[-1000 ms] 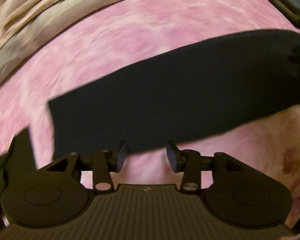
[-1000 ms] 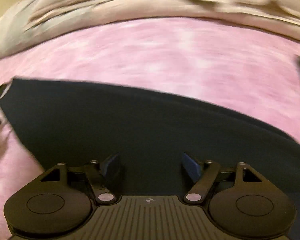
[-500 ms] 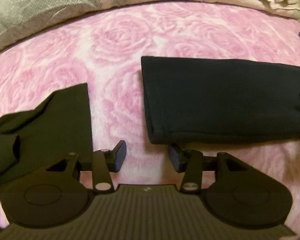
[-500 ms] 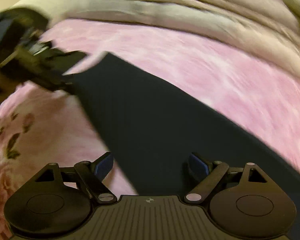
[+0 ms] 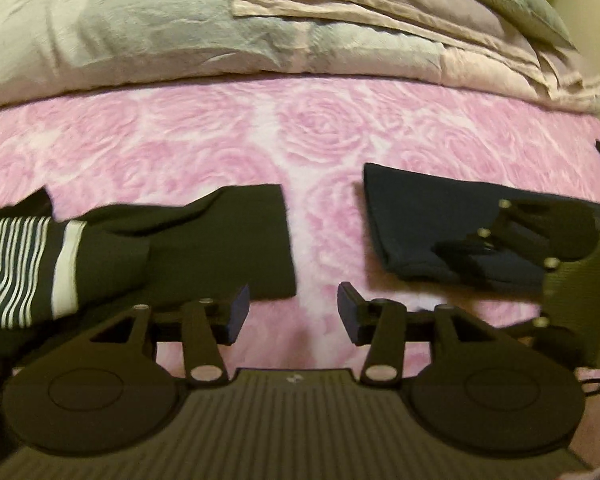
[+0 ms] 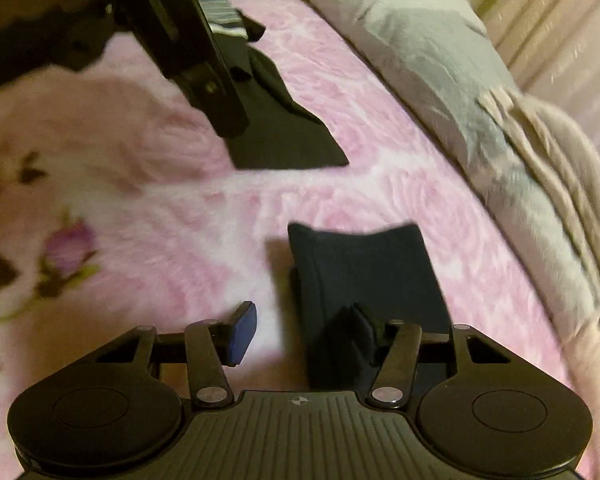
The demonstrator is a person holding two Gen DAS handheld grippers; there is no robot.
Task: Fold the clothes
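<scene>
Navy folded garment (image 6: 364, 276) lay on the pink bedspread (image 5: 220, 140); left gripper (image 5: 293, 314) and right gripper (image 6: 312, 336) both had fingers spread, holding nothing

The blanket (image 5: 300, 132) is pink with a rose pattern. The folded garment (image 6: 364, 264) is navy. A second garment (image 5: 220, 240) is black, beside cloth (image 5: 16, 264) striped white on dark. The bedding (image 5: 180, 32) is grey and beige.
</scene>
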